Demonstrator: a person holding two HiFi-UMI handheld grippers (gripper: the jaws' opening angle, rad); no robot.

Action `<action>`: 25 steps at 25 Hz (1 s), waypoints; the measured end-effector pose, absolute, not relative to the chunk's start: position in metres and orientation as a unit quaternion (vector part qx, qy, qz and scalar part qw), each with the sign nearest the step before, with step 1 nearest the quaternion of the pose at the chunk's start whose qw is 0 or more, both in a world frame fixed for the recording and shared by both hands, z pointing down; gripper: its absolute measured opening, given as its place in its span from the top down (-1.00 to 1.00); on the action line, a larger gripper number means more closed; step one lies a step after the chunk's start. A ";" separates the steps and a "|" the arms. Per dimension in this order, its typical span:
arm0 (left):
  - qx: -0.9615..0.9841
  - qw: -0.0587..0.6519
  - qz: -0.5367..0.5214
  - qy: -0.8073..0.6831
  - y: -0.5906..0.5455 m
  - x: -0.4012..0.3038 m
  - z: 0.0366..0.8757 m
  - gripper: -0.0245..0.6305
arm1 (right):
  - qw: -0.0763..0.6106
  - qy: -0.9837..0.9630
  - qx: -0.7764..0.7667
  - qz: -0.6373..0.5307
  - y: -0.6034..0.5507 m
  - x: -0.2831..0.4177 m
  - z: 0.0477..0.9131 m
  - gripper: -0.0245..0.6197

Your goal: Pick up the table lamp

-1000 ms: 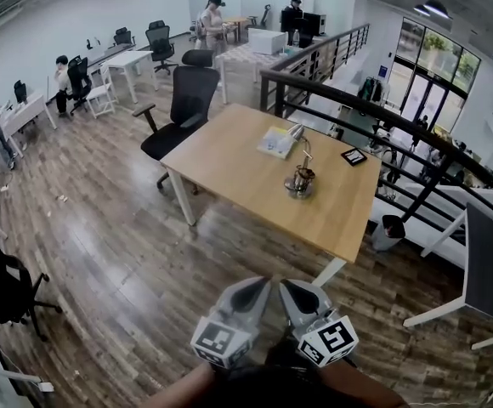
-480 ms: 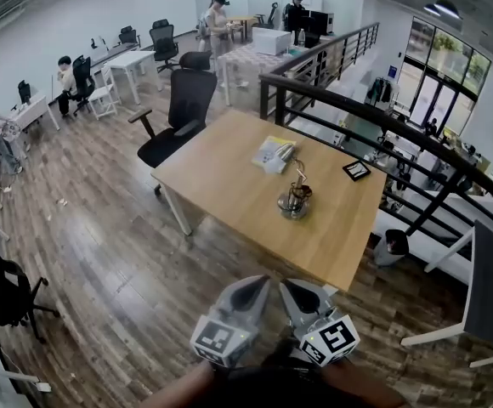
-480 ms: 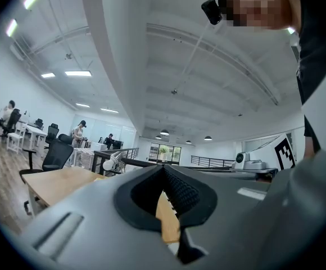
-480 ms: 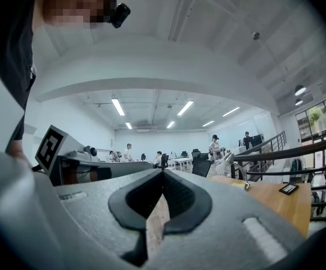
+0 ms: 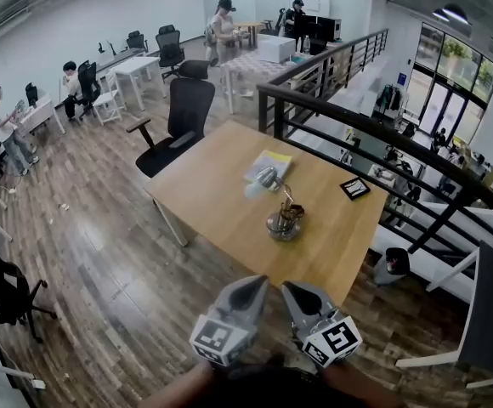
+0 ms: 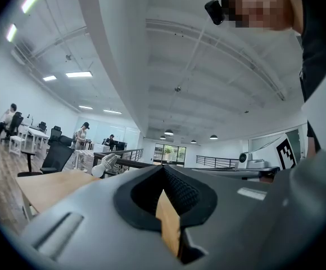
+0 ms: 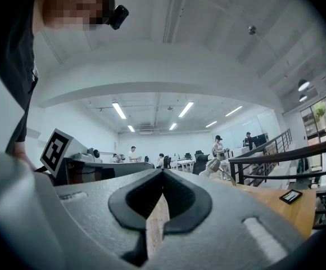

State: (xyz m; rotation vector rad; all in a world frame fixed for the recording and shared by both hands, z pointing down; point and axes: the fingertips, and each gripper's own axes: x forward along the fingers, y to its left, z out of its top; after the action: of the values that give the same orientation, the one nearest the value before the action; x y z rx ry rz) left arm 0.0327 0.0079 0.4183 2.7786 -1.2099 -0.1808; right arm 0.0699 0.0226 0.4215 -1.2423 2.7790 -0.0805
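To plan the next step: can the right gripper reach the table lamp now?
Probably not yet: the right gripper, jaws shut, is no farther than the table edge, and the table lamp stands mid-table. Nothing blocks the way.

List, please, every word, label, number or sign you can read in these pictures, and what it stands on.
No text is readable in any view.
Square markers on the left cube and right cube: black-and-white patterns, no letters.
Booklet on the table: print too small.
Black-framed item on the table: blurred.
Blue sign by the windows: too small.
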 end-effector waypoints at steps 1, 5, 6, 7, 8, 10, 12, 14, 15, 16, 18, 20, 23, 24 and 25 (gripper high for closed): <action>0.914 0.050 -0.058 -0.399 0.004 0.036 0.417 0.92 | 0.049 0.912 -0.406 -0.026 0.019 0.074 0.421 0.92; 0.912 0.049 -0.054 -0.403 -0.011 0.045 0.415 0.92 | 0.053 0.913 -0.404 -0.029 0.004 0.084 0.419 0.92; 0.912 0.051 -0.054 -0.404 -0.013 0.046 0.417 0.92 | 0.053 0.913 -0.404 -0.030 0.001 0.085 0.421 0.92; 0.912 0.052 -0.053 -0.404 -0.016 0.047 0.420 0.92 | 0.053 0.912 -0.405 -0.031 -0.001 0.086 0.422 0.92; 0.912 0.052 -0.053 -0.403 -0.019 0.048 0.422 0.92 | 0.051 0.912 -0.406 -0.030 -0.004 0.087 0.425 0.92; 0.913 0.052 -0.054 -0.401 -0.030 0.051 0.423 0.92 | 0.049 0.911 -0.408 -0.030 -0.013 0.089 0.427 0.92; 0.914 0.054 -0.055 -0.398 -0.041 0.053 0.423 0.92 | 0.048 0.910 -0.411 -0.031 -0.023 0.091 0.428 0.92; 0.916 0.056 -0.056 -0.394 -0.049 0.054 0.424 0.92 | 0.045 0.909 -0.414 -0.029 -0.030 0.091 0.429 0.92; 0.917 0.058 -0.057 -0.391 -0.053 0.055 0.424 0.92 | 0.043 0.908 -0.416 -0.027 -0.033 0.091 0.429 0.92; 0.918 0.058 -0.057 -0.389 -0.058 0.055 0.423 0.92 | 0.041 0.908 -0.417 -0.025 -0.037 0.091 0.429 0.92; 0.920 0.058 -0.057 -0.384 -0.068 0.054 0.424 0.92 | 0.041 0.905 -0.422 -0.030 -0.046 0.091 0.431 0.92; 0.922 0.062 -0.058 -0.377 -0.080 0.054 0.425 0.92 | 0.039 0.902 -0.428 -0.035 -0.056 0.091 0.433 0.92; 0.927 0.063 -0.063 -0.365 -0.105 0.052 0.427 0.92 | 0.035 0.899 -0.435 -0.029 -0.078 0.089 0.436 0.92; 0.929 0.062 -0.064 -0.360 -0.114 0.051 0.427 0.92 | 0.035 0.898 -0.438 -0.025 -0.087 0.088 0.435 0.92; 0.930 0.061 -0.064 -0.356 -0.122 0.049 0.427 0.92 | 0.035 0.897 -0.441 -0.021 -0.096 0.086 0.435 0.92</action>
State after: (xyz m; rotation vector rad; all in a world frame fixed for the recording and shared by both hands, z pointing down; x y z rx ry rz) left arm 0.0486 -0.1218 0.4269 2.8155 -1.0763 -0.1930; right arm 0.0858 -0.0955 0.4345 -1.3549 2.7547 -0.0655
